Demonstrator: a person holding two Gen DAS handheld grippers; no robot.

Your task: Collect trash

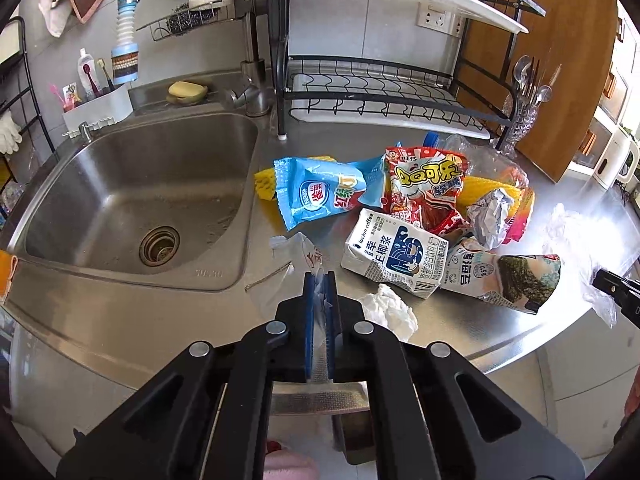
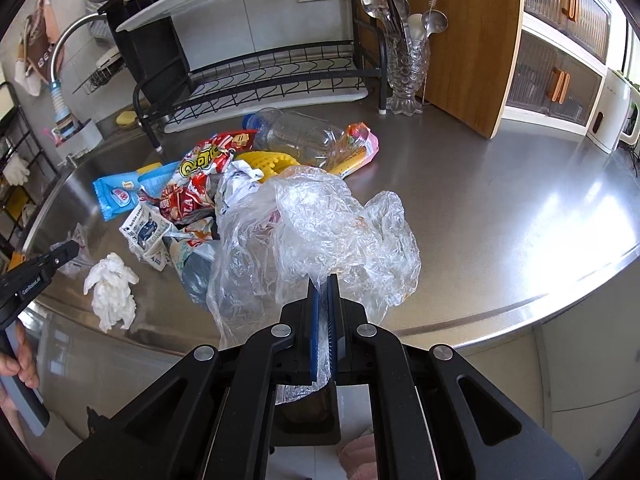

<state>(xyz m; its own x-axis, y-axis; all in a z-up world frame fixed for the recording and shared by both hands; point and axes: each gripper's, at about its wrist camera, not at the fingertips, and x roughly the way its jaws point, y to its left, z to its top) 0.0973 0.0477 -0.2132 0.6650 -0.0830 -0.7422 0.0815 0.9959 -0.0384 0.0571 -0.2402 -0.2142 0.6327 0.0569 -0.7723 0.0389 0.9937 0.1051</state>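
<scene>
Both angled down over the worktop [image 2: 500, 216], the left gripper [image 1: 320, 280] and right gripper [image 2: 323, 282] are each pinching the clear plastic bag [image 2: 320, 220].

The counter [image 2: 500, 208] is seen as brushed, glossy metal, as is the sink [image 1: 132, 184]. Thin, crinkled clear plastic forms the bag [image 2: 320, 232]. Soft crumpled paper makes up the tissue [image 2: 110, 290]. Matt wood is shown by the board [image 2: 472, 40].

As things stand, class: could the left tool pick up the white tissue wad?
Probably not yet: the left tool is already shut on thin clear plastic, though the tissue wad lies uncovered right beside it.
</scene>
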